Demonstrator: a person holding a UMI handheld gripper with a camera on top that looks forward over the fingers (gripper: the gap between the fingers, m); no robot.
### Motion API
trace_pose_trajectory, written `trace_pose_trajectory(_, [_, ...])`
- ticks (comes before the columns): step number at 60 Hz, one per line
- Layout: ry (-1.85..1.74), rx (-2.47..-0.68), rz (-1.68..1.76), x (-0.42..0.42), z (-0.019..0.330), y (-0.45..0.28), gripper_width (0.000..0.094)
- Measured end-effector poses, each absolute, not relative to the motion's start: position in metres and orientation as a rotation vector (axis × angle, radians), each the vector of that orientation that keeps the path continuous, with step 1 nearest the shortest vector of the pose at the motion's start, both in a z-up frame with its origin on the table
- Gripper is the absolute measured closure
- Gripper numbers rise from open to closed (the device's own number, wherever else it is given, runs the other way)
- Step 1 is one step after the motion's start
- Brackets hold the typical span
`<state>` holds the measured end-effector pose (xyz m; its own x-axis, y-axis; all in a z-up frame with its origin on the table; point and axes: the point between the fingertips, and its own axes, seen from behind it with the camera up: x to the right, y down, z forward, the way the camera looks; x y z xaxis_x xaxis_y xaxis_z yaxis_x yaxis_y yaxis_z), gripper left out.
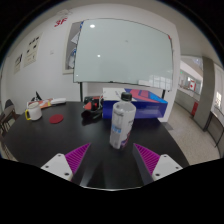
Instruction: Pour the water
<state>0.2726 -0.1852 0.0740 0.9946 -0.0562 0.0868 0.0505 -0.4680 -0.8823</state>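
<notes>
A white can-shaped container (121, 125) with a colourful printed label stands upright on the dark table (60, 138). It is just ahead of my gripper (111, 157), a little beyond the fingertips and roughly centred between them. The two fingers with their magenta pads (74, 156) are spread wide apart and hold nothing. No cup or other vessel for the water shows clearly near the can.
Behind the can lies a blue box (148, 108) with red and dark items beside it. A roll of tape (33, 112) and small objects sit at the table's far left. A whiteboard (125, 55) covers the back wall, and a chair (8, 118) stands at left.
</notes>
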Motion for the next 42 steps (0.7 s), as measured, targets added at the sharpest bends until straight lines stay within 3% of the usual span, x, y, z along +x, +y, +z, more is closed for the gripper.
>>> trace_pose_trajectory(17, [0.028,-1.962,-0.097,0.316,0.062,-0.071,0.0113])
trace_pose_trajectory(24, [0.013,-1.945,-0.07,0.313,0.055,-0.051,0.0227])
trace_pose_trajectory(26, [-0.003,-1.943,-0.062,0.311,0.053,-0.048,0.0366])
trace_pose_trajectory(39, [-0.001,-1.896,-0.069,0.312,0.056,-0.042,0.0527])
trace_pose_trajectory(42, [-0.01,-1.897,-0.076,0.308,0.055,-0.042,0.0525])
